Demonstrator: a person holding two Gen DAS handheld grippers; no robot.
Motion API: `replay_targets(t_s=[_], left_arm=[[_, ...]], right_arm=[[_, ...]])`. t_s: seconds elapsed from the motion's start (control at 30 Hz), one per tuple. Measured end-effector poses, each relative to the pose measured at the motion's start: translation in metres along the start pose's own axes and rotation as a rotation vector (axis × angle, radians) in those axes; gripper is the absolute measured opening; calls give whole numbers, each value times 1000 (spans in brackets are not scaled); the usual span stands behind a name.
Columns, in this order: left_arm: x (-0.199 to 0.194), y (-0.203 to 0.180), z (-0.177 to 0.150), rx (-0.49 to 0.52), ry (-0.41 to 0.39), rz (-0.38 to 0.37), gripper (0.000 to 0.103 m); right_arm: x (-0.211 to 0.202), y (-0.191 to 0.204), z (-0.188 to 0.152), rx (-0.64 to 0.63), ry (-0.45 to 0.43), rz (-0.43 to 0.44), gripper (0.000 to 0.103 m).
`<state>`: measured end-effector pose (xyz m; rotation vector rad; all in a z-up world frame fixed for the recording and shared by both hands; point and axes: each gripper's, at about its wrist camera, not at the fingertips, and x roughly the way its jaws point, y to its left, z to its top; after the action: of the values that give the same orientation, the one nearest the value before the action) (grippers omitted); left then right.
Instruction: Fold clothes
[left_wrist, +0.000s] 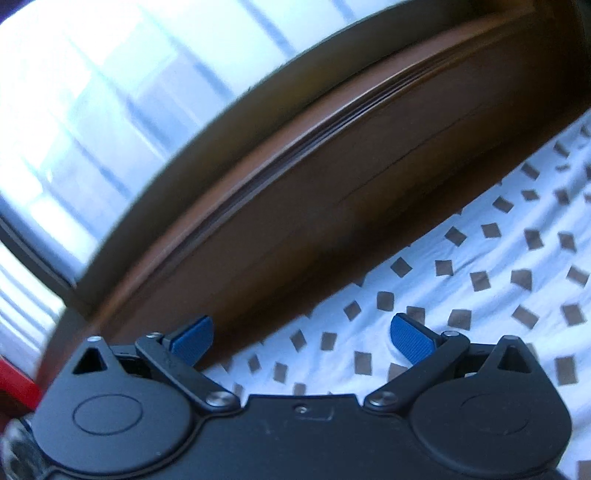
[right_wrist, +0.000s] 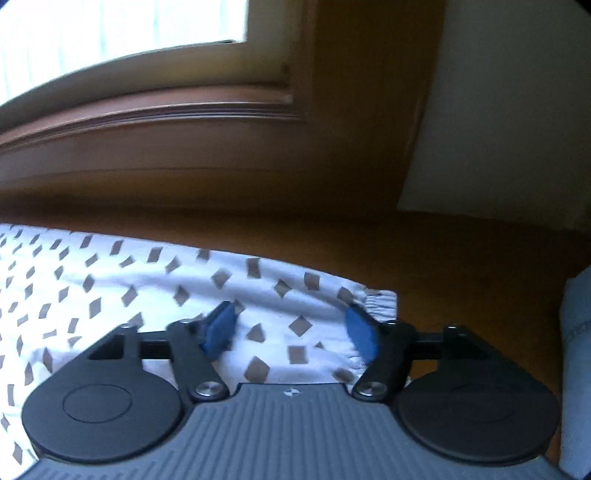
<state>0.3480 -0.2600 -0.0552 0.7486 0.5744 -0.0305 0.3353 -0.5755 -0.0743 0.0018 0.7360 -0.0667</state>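
Note:
A white garment with small brown squares (left_wrist: 480, 266) lies spread on a brown wooden surface, and it also shows in the right wrist view (right_wrist: 147, 291). Its gathered elastic edge (right_wrist: 380, 302) lies at the right end. My left gripper (left_wrist: 301, 338) is open and empty, just above the garment's far edge near the wooden frame. My right gripper (right_wrist: 291, 328) is open and empty, its blue pads (right_wrist: 221, 328) straddling the cloth near the elastic corner.
A brown wooden window frame (left_wrist: 314, 166) with a bright window (left_wrist: 110, 92) rises right behind the garment. Bare wooden surface (right_wrist: 461, 266) lies right of the garment. A pale grey cloth item (right_wrist: 576, 350) sits at the far right. A red object (left_wrist: 14, 384) is at the left edge.

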Motion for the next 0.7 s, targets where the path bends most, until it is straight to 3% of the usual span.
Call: replay_targets(t_s=[0.13,0.27,0.4,0.43,0.57,0.7], left_arm=[[5,-2,-3,19,-2,9,103],[8,3,-1,-23,51,-29,103],[-1,10,-13,-36,68,-12,103],[-2,11,-15,-41,67,-9,103],[-4,15,-7,-54,80,-6,103],[-10,9,2,-28,62,24,103]], right_arm=[[0,-4,-3,29,-24,-8,72],[-37,3,-1,64,-96,0,73],[-81,5,-14,127,-216,70,99],[-87,7,-21,135,-220,99,99],[-83,16,-43,118,-107,174,96],[-72,18,-57,97,-25,163,93]])
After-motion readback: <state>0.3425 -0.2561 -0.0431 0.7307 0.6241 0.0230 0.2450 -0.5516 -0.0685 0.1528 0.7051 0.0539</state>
